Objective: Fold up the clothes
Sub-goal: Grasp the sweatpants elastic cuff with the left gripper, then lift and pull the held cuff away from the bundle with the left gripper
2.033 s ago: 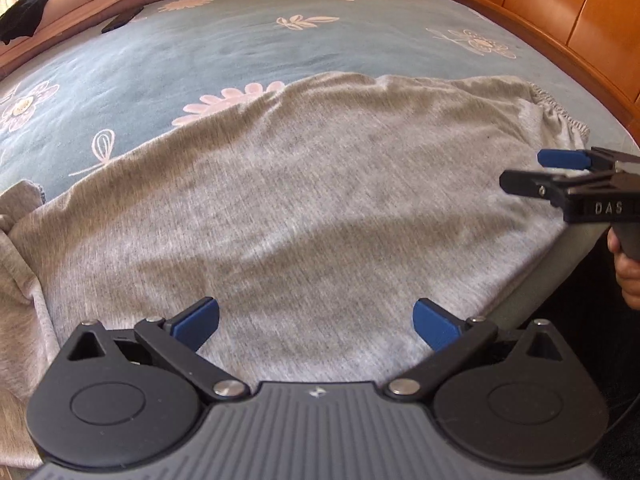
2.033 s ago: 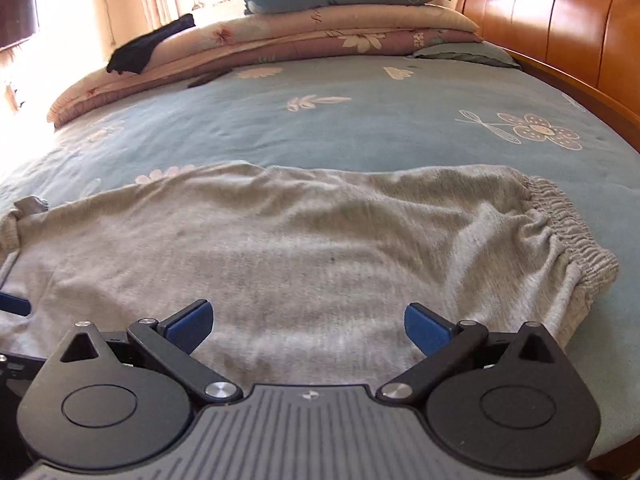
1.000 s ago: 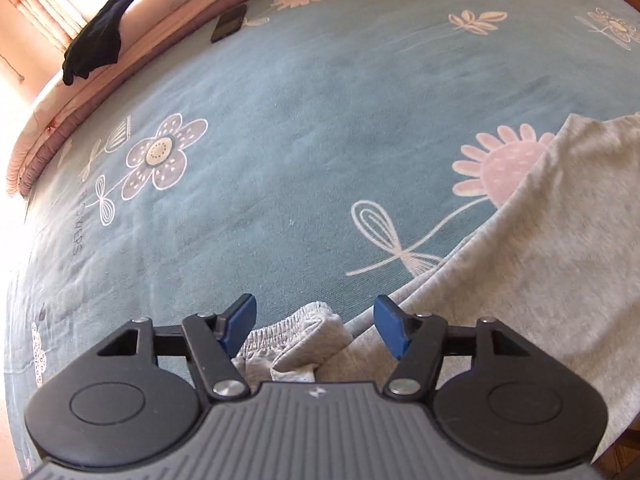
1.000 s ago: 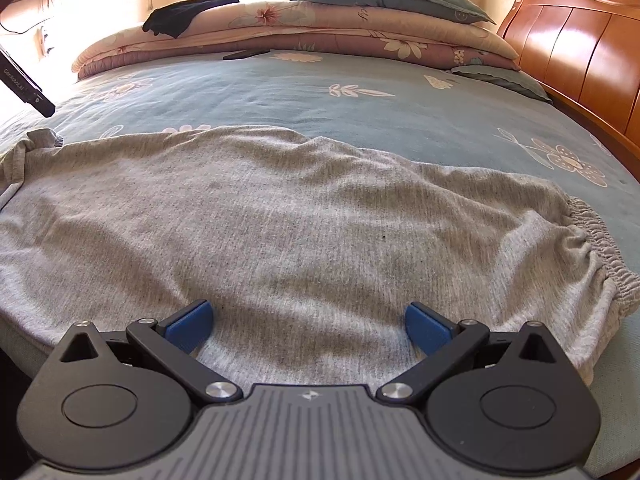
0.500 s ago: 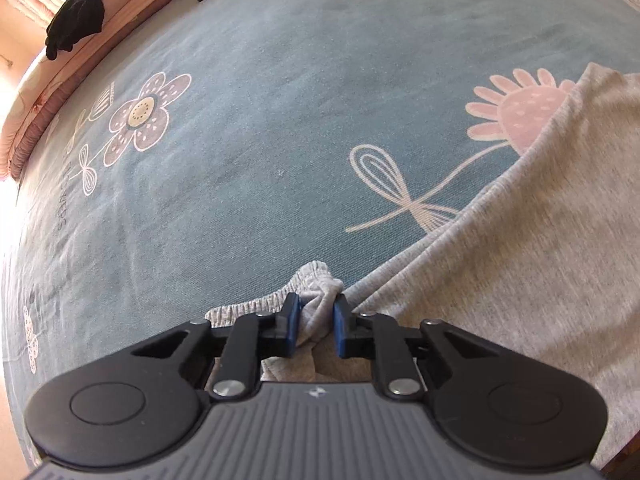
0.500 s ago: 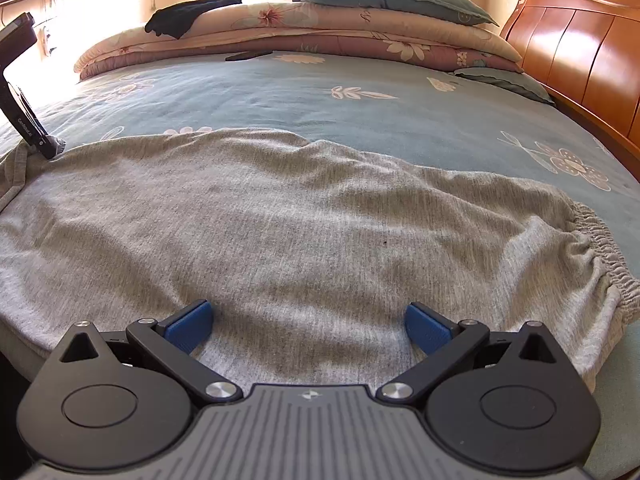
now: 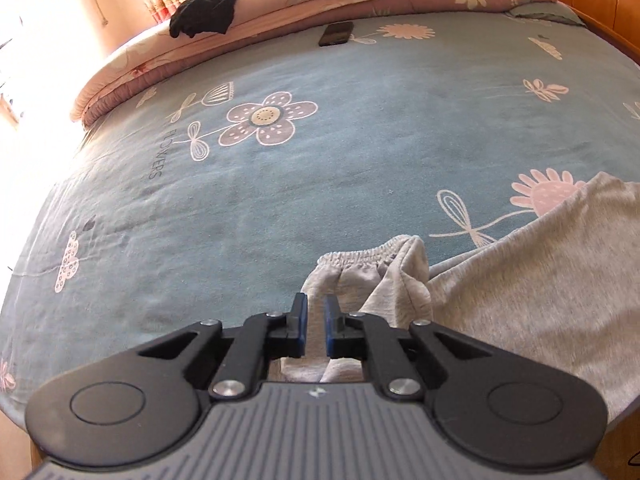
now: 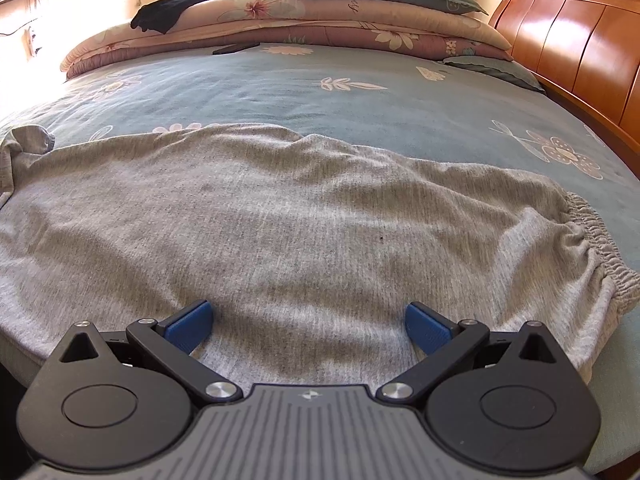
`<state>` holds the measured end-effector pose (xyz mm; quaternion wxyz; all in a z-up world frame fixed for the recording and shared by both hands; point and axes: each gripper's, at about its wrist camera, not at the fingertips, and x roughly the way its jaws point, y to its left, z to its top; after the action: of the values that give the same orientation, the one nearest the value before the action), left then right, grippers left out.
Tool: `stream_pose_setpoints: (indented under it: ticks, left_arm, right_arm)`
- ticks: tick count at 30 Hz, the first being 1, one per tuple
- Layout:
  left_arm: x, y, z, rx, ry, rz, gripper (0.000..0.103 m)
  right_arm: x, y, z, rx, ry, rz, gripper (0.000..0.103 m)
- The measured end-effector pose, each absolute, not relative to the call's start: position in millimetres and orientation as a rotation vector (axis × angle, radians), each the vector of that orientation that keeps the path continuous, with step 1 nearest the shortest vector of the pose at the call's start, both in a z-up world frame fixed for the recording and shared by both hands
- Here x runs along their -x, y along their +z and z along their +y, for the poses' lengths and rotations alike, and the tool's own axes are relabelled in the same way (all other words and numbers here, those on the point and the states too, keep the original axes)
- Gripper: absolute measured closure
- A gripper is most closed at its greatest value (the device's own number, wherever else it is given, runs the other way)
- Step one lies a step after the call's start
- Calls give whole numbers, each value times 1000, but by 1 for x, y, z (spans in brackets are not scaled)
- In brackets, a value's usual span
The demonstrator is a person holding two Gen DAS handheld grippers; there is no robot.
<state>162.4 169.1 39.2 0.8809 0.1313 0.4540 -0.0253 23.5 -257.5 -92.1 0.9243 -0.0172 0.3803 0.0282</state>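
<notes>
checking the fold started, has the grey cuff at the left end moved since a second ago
Yes. The grey cuff, pinched in the left gripper, has lifted and come away from the bow print.

The word "FLOWERS" is printed in dark capitals on the blue bedsheet (image 7: 360,152), running lengthwise beside the stem of the large purple flower print (image 7: 266,118), seen in the left wrist view. A few cursive letters stand on the folded floral quilt (image 8: 320,12) in the right wrist view, too small to read. A small light emblem, no letters, marks each gripper's grey body.
</notes>
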Motion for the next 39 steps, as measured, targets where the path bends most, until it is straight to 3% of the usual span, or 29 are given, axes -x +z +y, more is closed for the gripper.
stream_pose_setpoints:
  ticks: [2, 3, 5, 7, 9, 14, 17, 18, 19, 20, 22, 31, 39]
  left_arm:
    - [-155, 42, 179, -231, -63, 932, 95]
    - [-154, 42, 179, -222, -84, 925, 88]
    - [-157, 42, 170, -212, -124, 915, 73]
    - [-164, 40, 156, -217, -166, 907, 49]
    - [-176, 34, 136, -259, -202, 912, 43]
    - [-220, -1, 102, -329, -177, 1038, 43]
    - [-236, -26, 94, -356, -160, 1126, 44]
    - [-236, -31, 93, -358, -155, 1140, 56]
    - [-237, -36, 93, -360, -150, 1153, 81]
    - [-235, -36, 96, -330, -159, 1158, 90]
    - [-228, -30, 104, -267, -161, 1133, 97]
    - [-161, 33, 184, -83, -41, 940, 98]
    - [-108, 19, 271, 73, 126, 933, 98]
  right_arm:
    - [-25, -92, -257, 33, 54, 787, 0]
    - [-25, -91, -257, 32, 51, 790, 0]
    - [-26, -91, -256, 29, 42, 796, 0]
    - [-27, -90, -255, 26, 31, 803, 0]
    - [-27, -90, -254, 23, 21, 809, 0]
    - [-27, -90, -254, 18, 11, 814, 0]
    - [-27, -90, -254, 19, 14, 815, 0]
    - [-27, -90, -254, 19, 15, 814, 0]
    - [-27, -90, -254, 19, 16, 813, 0]
    - [-27, -90, -254, 19, 16, 813, 0]
    - [-27, -90, -255, 19, 18, 811, 0]
    - [-27, -90, -253, 16, 8, 813, 0]
    - [-32, -88, -252, 15, -7, 843, 0]
